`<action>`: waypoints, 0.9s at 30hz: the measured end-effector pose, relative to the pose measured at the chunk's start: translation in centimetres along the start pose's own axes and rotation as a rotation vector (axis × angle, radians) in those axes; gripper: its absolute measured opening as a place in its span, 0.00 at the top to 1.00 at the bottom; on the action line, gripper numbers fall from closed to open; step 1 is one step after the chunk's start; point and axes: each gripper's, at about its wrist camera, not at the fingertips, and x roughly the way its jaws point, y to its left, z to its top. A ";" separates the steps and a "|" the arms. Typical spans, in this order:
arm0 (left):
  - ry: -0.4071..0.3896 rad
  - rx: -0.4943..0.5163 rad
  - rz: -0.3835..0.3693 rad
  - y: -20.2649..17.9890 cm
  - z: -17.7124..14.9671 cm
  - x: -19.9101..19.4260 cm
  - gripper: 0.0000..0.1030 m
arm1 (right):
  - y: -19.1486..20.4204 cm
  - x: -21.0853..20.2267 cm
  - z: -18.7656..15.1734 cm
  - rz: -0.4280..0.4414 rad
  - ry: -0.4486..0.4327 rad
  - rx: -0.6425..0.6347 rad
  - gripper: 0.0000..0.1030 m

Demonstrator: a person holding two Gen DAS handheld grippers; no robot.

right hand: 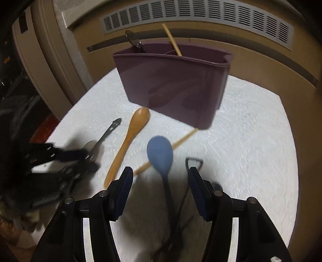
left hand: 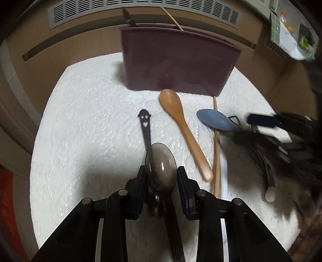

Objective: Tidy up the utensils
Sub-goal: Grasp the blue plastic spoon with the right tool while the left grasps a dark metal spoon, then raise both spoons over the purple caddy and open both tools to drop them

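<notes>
In the left wrist view my left gripper (left hand: 162, 168) is shut on the bowl of a shiny metal spoon (left hand: 161, 159). A black handle with a cut-out face (left hand: 144, 121) shows just beyond the bowl. In the right wrist view my right gripper (right hand: 161, 170) stands open over a blue spoon (right hand: 160, 154). The spoon's dark handle runs between the fingers without touching the pads. A purple container (left hand: 177, 66) (right hand: 173, 84) stands at the back and holds a chopstick (right hand: 172, 40) and a metal utensil (right hand: 132, 39). A wooden spoon (left hand: 181, 129) (right hand: 128, 139) lies between the two grippers.
A loose chopstick (left hand: 217, 153) (right hand: 184, 138) and a black wire piece (right hand: 194, 161) lie under and beside the blue spoon. The round table wears a white lace cloth (left hand: 80, 121). A vented wall panel (right hand: 201, 14) stands close behind the table. The left gripper (right hand: 80, 156) appears blurred at left.
</notes>
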 end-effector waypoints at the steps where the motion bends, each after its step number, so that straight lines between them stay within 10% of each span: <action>1: -0.001 -0.004 -0.004 0.2 -0.1 -0.3 0.69 | 0.3 0.8 0.6 -0.022 0.010 -0.006 0.50; 7: -0.022 -0.027 -0.036 1.2 -0.8 -2.3 0.52 | 1.2 3.7 1.9 -0.030 0.116 -0.024 0.69; 18: 0.027 -0.058 0.078 0.2 0.0 0.2 0.53 | 1.7 -3.8 -0.6 -0.087 -0.065 -0.021 0.70; 20: -0.019 -0.049 0.124 -0.3 -0.2 0.2 0.68 | 1.5 -5.1 -1.2 -0.089 -0.094 -0.007 0.70; 27: -0.181 -0.066 0.044 -1.2 -1.3 -5.7 0.68 | -0.2 -8.6 -1.7 -0.031 -0.177 0.072 0.70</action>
